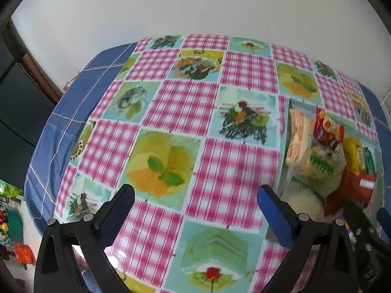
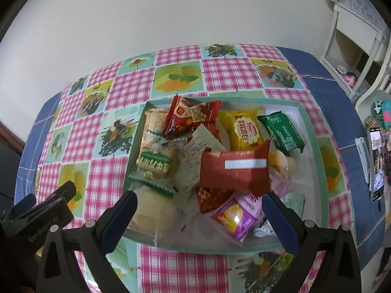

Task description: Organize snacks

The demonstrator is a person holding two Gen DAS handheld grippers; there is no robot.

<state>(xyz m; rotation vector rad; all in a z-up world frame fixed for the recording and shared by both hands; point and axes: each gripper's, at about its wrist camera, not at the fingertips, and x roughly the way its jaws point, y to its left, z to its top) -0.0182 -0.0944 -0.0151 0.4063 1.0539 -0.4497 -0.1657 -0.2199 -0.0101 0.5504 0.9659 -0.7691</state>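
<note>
Now, from your left wrist, your left gripper (image 1: 195,210) hangs with its jaws spread wide and nothing between them, over bare patchwork cloth (image 1: 185,112) of pink checks and fruit prints. The tray (image 1: 283,131) of snacks sits off to the right on that cloth, and your right gripper (image 1: 364,217) shows dark just beside it at the frame's lower right. From your right wrist, your right gripper (image 2: 199,202) is also spread wide and empty, poised over the near half of the tray (image 2: 315,146). Inside lie a red pack (image 2: 234,168) on top of the heap, a yellow pack (image 2: 244,127), a green pack (image 2: 281,131), and a pink pack (image 2: 237,217) near the front rim. Your left gripper (image 2: 46,200) shows at lower left, beside the tray.
</note>
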